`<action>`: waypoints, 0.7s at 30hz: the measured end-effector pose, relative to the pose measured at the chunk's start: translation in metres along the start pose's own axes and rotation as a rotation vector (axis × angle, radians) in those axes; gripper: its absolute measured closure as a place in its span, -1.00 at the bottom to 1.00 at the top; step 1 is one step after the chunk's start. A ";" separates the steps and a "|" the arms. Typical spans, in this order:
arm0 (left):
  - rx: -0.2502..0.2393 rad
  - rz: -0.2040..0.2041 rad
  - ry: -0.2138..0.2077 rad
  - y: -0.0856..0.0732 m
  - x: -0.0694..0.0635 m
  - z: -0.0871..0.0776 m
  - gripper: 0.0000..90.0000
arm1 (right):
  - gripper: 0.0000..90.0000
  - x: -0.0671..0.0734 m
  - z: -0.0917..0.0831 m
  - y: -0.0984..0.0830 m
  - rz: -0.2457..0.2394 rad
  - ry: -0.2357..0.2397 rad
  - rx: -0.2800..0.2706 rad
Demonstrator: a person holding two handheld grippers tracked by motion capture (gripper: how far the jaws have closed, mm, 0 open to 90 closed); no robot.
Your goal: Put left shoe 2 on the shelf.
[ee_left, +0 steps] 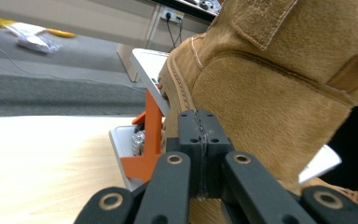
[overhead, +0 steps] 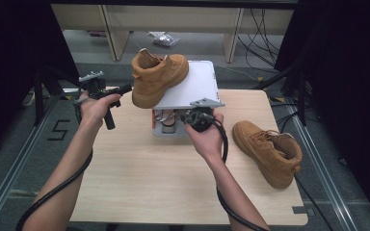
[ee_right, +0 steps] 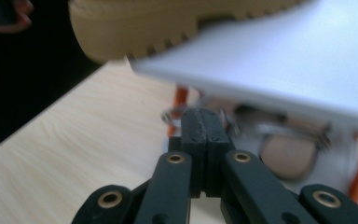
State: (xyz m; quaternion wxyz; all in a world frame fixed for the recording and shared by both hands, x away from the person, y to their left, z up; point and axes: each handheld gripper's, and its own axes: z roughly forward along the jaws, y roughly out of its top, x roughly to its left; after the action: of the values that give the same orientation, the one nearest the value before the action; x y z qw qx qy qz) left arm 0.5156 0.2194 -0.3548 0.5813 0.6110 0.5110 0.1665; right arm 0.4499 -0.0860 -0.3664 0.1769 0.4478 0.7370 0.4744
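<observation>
Currently the tan suede boot rests on the tilted white platform, heel overhanging left. Expect moderate weight, soft upper, stiff lugged sole; grasp the padded collar. Left gripper and right gripper: jaws pressed together, empty.

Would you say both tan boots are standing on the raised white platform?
No; one boot stands on the white platform, the other boot lies on the table.
</observation>
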 end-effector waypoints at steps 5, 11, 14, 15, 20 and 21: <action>0.005 0.020 0.029 0.002 0.000 0.000 0.99 | 1.00 0.014 0.027 0.026 0.004 0.016 -0.017; 0.063 0.034 0.052 -0.003 0.007 0.001 0.99 | 1.00 0.022 0.054 0.034 0.012 0.019 -0.006; 0.079 0.017 0.035 -0.007 0.011 0.002 0.99 | 1.00 0.027 0.060 0.033 0.012 0.018 -0.002; 0.085 0.013 0.029 -0.007 0.011 0.002 0.99 | 1.00 0.028 0.061 0.033 0.011 0.021 -0.005; 0.093 0.014 0.002 -0.007 0.010 0.003 0.99 | 1.00 0.033 0.064 0.037 0.007 0.015 -0.018; 0.096 0.019 0.007 -0.007 0.010 0.003 0.99 | 1.00 0.034 0.065 0.038 0.002 0.012 -0.015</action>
State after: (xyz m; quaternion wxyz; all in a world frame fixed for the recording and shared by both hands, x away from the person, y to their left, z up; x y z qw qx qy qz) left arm 0.5190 0.2243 -0.3655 0.5480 0.6424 0.5144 0.1496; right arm 0.4950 -0.0176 -0.3596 0.1754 0.4443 0.7340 0.4827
